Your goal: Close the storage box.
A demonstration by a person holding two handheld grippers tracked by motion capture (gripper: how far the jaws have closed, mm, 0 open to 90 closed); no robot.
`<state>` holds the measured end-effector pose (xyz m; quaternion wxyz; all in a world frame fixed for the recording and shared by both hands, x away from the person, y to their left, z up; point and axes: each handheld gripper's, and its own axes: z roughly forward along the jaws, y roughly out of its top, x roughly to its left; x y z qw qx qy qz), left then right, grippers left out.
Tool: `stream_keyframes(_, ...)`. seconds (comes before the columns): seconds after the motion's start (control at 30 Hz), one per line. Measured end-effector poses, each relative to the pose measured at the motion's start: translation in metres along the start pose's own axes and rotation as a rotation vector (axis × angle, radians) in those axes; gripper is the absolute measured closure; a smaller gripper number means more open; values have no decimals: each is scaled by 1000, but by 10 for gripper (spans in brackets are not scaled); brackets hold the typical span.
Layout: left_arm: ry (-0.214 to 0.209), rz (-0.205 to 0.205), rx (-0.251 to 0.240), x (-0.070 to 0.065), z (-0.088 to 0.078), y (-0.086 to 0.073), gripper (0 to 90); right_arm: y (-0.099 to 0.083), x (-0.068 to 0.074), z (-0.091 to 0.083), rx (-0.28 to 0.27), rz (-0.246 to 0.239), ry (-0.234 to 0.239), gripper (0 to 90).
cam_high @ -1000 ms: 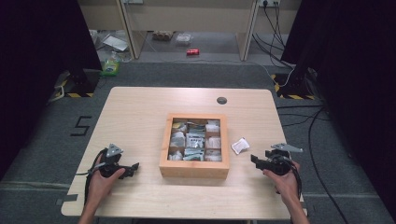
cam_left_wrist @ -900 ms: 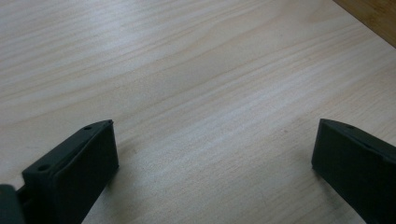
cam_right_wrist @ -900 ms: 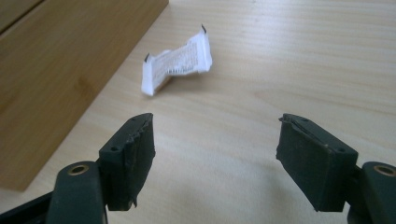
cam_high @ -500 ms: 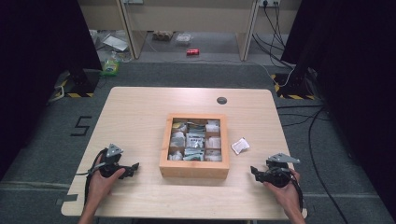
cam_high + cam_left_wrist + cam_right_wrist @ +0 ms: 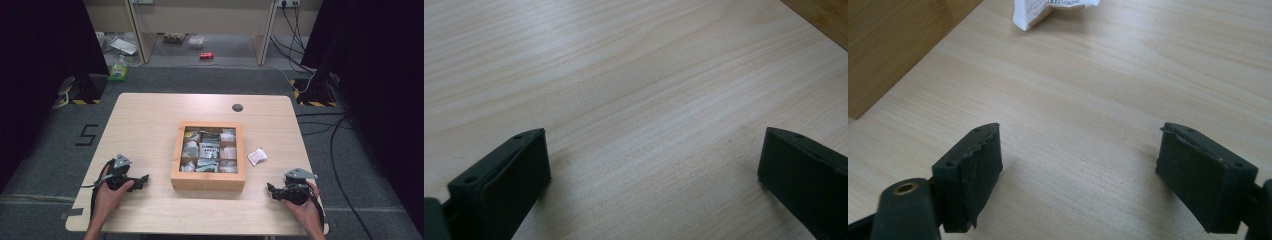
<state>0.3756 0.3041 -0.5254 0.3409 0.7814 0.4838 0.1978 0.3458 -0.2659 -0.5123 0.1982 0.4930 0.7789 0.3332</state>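
My right gripper [image 5: 272,190] has drawn back toward the near edge of the surface [image 5: 150,120] since a second ago, when it sat closer to the white packet [image 5: 257,156]; it now rests low at the front right corner. Its jaws have just been opening and now stand spread wide, with nothing but bare wood between them in the right gripper view. My left gripper [image 5: 142,180] sits where it was, near the front left, and its jaws are spread too, with only wood grain between them in the left gripper view. The packet has not shifted.

Just beyond the right gripper, the packet lies flat on the surface, close beside the right wall of the wooden box [image 5: 207,181] and apart from both grippers. In the right gripper view it carries a line of small black print along its edge, too cut off and fine for me to read.

The box stands in the middle of the surface, its compartments full of more small packets whose printing is too small to make out. Behind it, a dark round grommet [image 5: 237,107] sits near the far edge. On the floor to the left, a "5" [image 5: 86,135] is marked.
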Motion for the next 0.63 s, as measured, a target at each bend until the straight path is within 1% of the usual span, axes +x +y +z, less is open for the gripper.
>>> stream_keyframes(0.07,0,0,-1,0,0,0,0,-1,2,2,0,-22,-8,144)
stream_keyframes(0.13,0,0,0,0,0,0,0,-1,2,2,0,-30,-7,130)
stream_keyframes(0.4,0,-1,-1,0,0,0,0,0,3,4,7,-34,-1,96)
stream_keyframes(0.63,1,0,-1,0,0,0,0,0,3,5,9,-35,2,85)
